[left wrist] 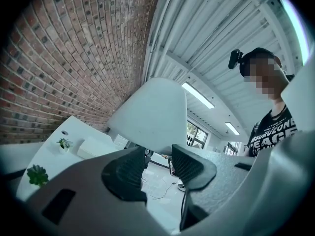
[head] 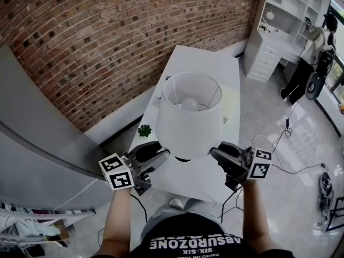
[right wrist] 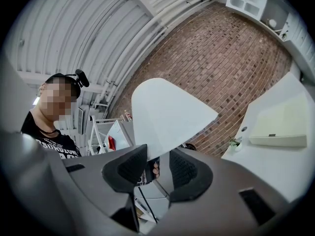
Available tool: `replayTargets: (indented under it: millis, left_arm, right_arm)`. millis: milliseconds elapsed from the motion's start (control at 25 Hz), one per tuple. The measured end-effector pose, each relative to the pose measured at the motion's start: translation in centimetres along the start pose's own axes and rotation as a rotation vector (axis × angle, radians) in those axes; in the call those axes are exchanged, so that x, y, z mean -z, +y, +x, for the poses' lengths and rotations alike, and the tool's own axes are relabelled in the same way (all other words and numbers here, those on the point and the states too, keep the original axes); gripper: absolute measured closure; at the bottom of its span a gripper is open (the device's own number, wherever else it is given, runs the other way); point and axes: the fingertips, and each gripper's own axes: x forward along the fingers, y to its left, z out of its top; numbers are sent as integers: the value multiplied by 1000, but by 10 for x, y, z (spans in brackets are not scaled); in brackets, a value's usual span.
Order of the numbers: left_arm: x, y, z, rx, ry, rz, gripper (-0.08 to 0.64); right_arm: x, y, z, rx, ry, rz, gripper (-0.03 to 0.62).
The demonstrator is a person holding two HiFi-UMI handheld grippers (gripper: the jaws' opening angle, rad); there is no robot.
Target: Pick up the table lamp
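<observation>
**Lamp held by the shade, one gripper on each side**

Left gripper (left wrist: 157, 154) has its jaws drawn close on the lower rim of the shade (head: 191, 117), which dips in at the jaw tips. The right gripper (right wrist: 158, 156) is clamped the same way on the opposite side, with a corner of the rim down between its pads. Between them hangs the table lamp (head: 189, 130), upright, its dark foot (head: 183, 158) showing just below the shade and over the near end of the white table (head: 215, 63).

Such a shade is probably thin and light, and would crush or tear if squeezed hard, while most of the weight likely sits low in the foot. The stem or foot would give a firmer hold than the rim, and the lamp should stay level so that it does not swing.

Count: two grippers, one lamp, one bulb (head: 189, 104), one table, and two small green plants (left wrist: 37, 175) (left wrist: 63, 143).
</observation>
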Motion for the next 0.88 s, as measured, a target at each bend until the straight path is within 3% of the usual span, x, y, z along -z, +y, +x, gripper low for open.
replayTargets:
  millis: [880]
  left_arm:
    - [7, -15, -7, -18, 14, 15, 396]
  right_arm:
    - [9, 14, -6, 8, 31, -44, 448]
